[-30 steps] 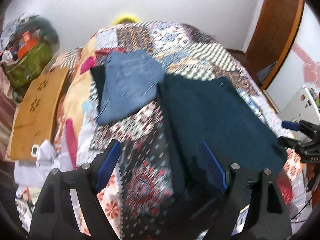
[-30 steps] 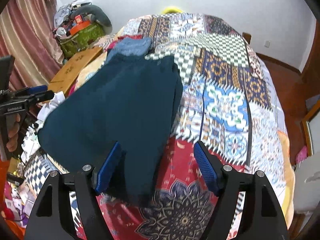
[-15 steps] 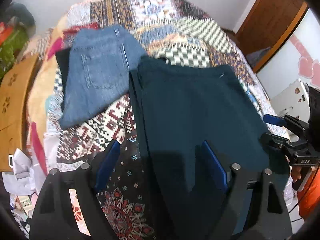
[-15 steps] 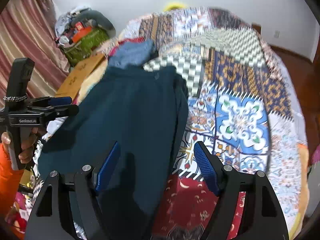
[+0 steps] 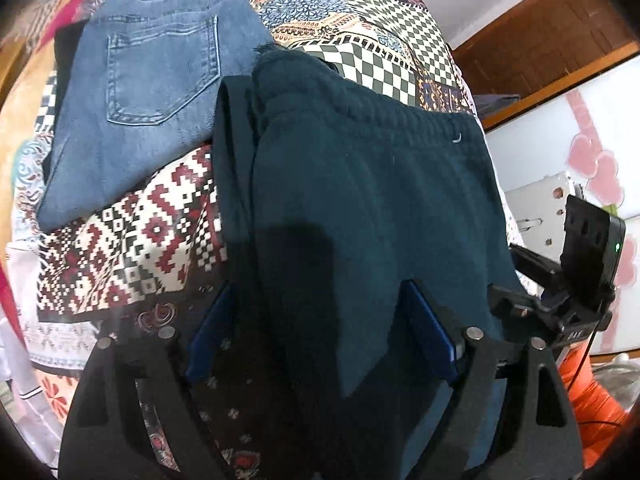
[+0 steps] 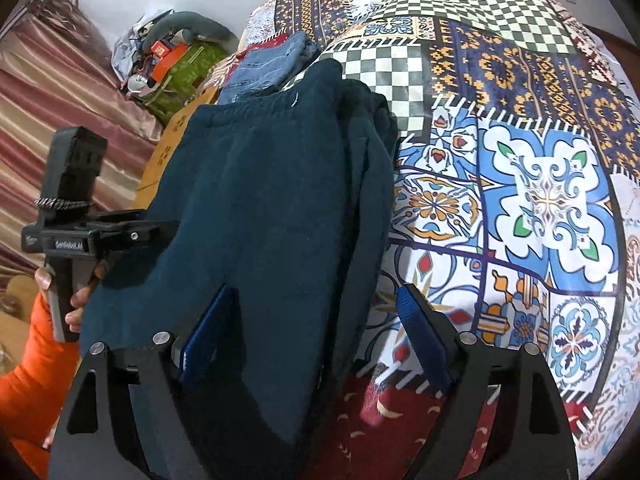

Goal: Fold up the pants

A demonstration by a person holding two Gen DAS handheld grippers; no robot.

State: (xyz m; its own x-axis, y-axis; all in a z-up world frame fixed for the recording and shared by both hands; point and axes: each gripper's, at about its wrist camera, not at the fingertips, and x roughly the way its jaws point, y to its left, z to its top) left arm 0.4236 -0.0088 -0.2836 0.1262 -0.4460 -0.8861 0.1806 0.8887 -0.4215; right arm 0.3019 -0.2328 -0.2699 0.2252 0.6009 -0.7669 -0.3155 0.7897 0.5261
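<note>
- Left tongs (image 5: 320,332) open, empty, over the near left edge of the dark teal pants (image 5: 360,200); right tongs (image 6: 316,332) opening, straddling the right edge, pads not pressing.
- Pants lie flat on the bed (image 6: 520,184), beside folded jeans (image 5: 152,80).
- Advice: pinch both near corners evenly, lift together.
- Versus a second ago: both cameras nearer, tilted downward.

Patchwork quilt (image 6: 520,184) covers the whole bed, checkerboard and tile-flower patches everywhere. Folded blue jeans (image 5: 156,92) sit on it, back pocket up. Off to the side: striped curtain (image 6: 52,92), a cluttered green bag (image 6: 180,68), wooden door (image 5: 536,32).
</note>
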